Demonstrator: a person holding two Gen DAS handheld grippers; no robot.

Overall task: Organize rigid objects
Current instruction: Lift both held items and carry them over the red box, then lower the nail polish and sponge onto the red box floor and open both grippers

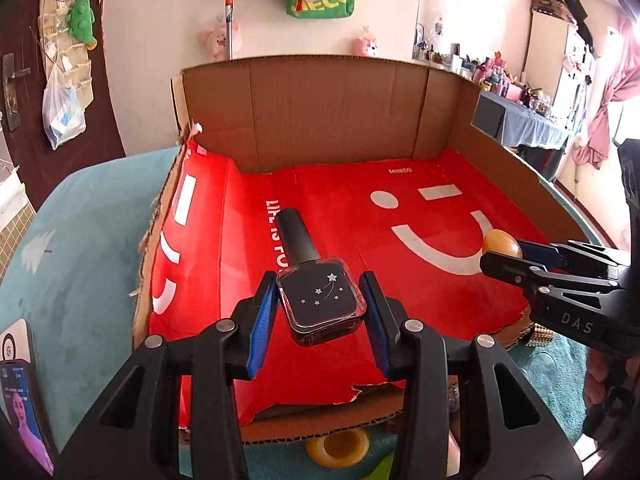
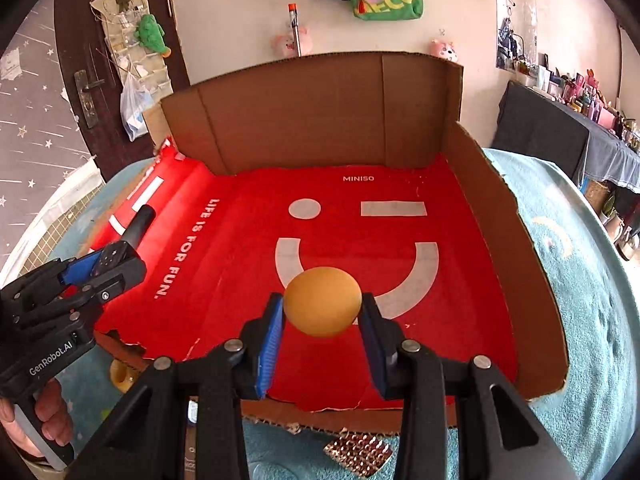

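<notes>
While both claws hang over the red sheet point(image 2: 224, 280) that lines the box point(image 1: 328, 112), each carries one thing. The left claw point(image 1: 322, 308) grips a dark bottle point(image 1: 320, 300) by its square glass body, at the lower middle of the left view, with the cap pointing up toward the back wall. The right claw point(image 2: 322, 308) is closed on an orange ball point(image 2: 322, 301), at the lower middle of the right view. I judge the ball is the bigger risk: the pads touch only its round sides, so it can slip out and roll over the smooth sheet, maybe out through the torn low front edge. The bottle is glass and is held slanted; if it is let go from this height it may fall on its side or crack. The two claws are also near each other, so they can collide.
</notes>
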